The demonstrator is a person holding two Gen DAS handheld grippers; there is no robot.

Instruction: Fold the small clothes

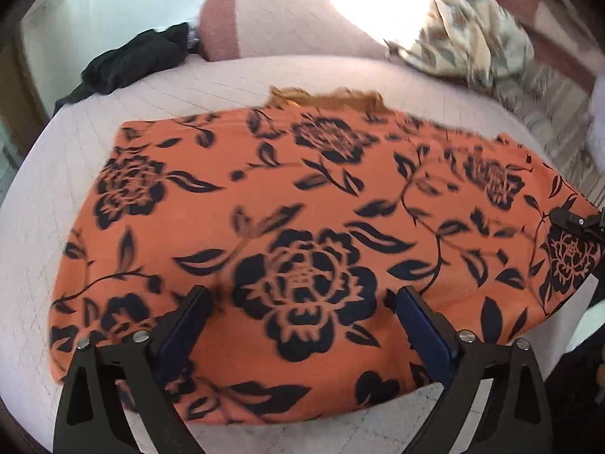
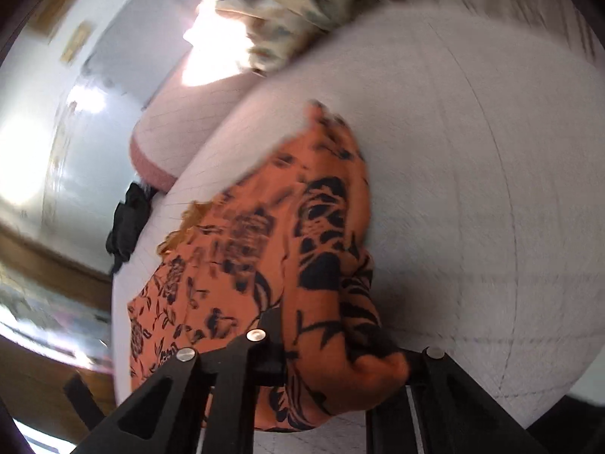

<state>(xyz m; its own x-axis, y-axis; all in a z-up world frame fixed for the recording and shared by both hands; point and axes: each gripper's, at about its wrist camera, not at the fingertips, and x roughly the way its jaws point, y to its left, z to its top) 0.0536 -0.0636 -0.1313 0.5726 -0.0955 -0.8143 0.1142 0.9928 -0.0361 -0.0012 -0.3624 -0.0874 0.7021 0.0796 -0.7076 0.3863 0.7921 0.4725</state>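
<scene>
An orange garment with black flowers [image 1: 287, 234] lies spread on the pale bed sheet [image 1: 38, 227]. My left gripper [image 1: 302, 302] is open, its blue-padded fingers [image 1: 181, 333] wide apart just over the garment's near edge, holding nothing. My right gripper [image 1: 578, 223] shows at the garment's right end. In the right wrist view the same garment [image 2: 302, 249] is bunched between that gripper's fingers [image 2: 264, 344] and lifted; my right gripper [image 2: 340, 363] is shut on it.
A dark green garment [image 1: 128, 64] lies at the bed's far left by a pink bolster [image 1: 272, 19]. A cream patterned cloth [image 1: 465, 45] is heaped at the far right. Bright glare hits the bolster's top.
</scene>
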